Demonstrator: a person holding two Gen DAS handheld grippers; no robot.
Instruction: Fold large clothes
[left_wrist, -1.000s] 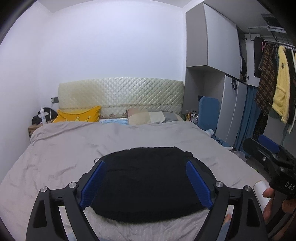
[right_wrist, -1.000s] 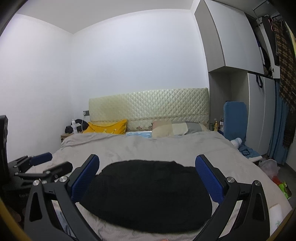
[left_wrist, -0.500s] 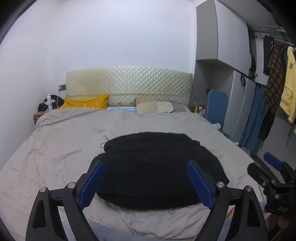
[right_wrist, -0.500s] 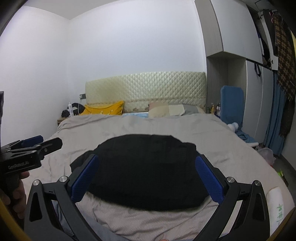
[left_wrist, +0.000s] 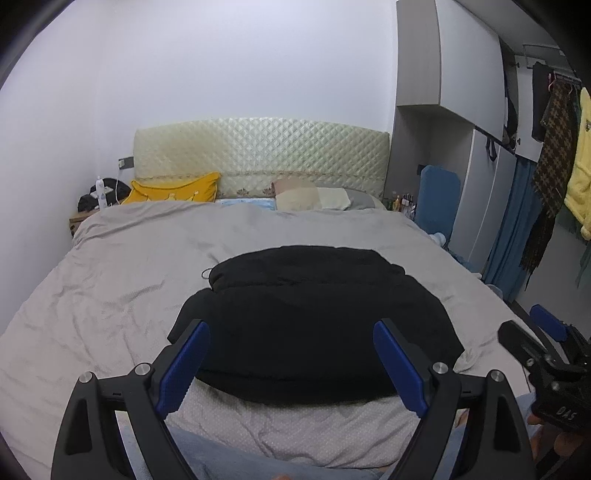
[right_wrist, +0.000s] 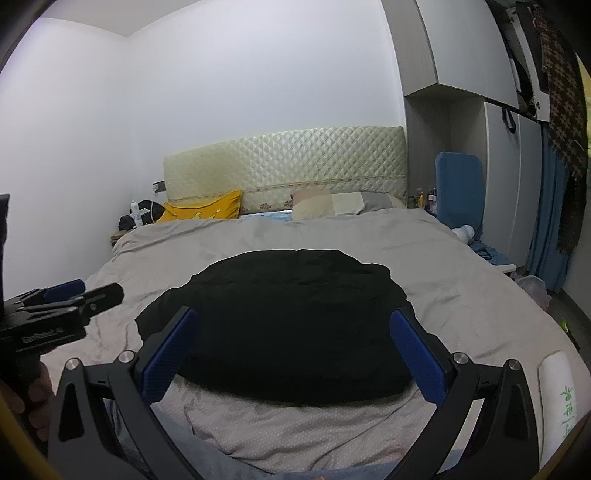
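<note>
Since the earlier frames both wrist views have tipped downward: the headboard (left_wrist: 260, 157) sits higher in each picture, the black garment (left_wrist: 314, 317) fills more of the lower middle, and the far edge of the garment, hidden before, now shows against the bedcover.

In the left wrist view the left gripper (left_wrist: 291, 363) has its blue-padded jaws spread wide, with nothing between the pads; the garment lies on the bed beyond and below them. The right gripper (left_wrist: 543, 343) shows at the lower right edge of that frame, a fingertip of the person's hand visible beneath its black body.

In the right wrist view the right gripper (right_wrist: 291, 350) is likewise spread wide and pinches nothing. The left gripper (right_wrist: 70, 291) pokes in from the left edge of the frame, above the bedcover and apart from the garment.

The black garment (right_wrist: 280, 321) lies as a rounded, bunched heap on the near half of the grey bedcover (left_wrist: 122, 266), in the centre of both pictures, its near edge above a strip of dotted fabric at the bottom.

A yellow pillow (left_wrist: 173, 192) and a beige and grey pillow (left_wrist: 321, 197) rest against the headboard in the upper middle. Clothes hang on a rail (left_wrist: 554, 147) at the right edge of the left wrist view.
</note>
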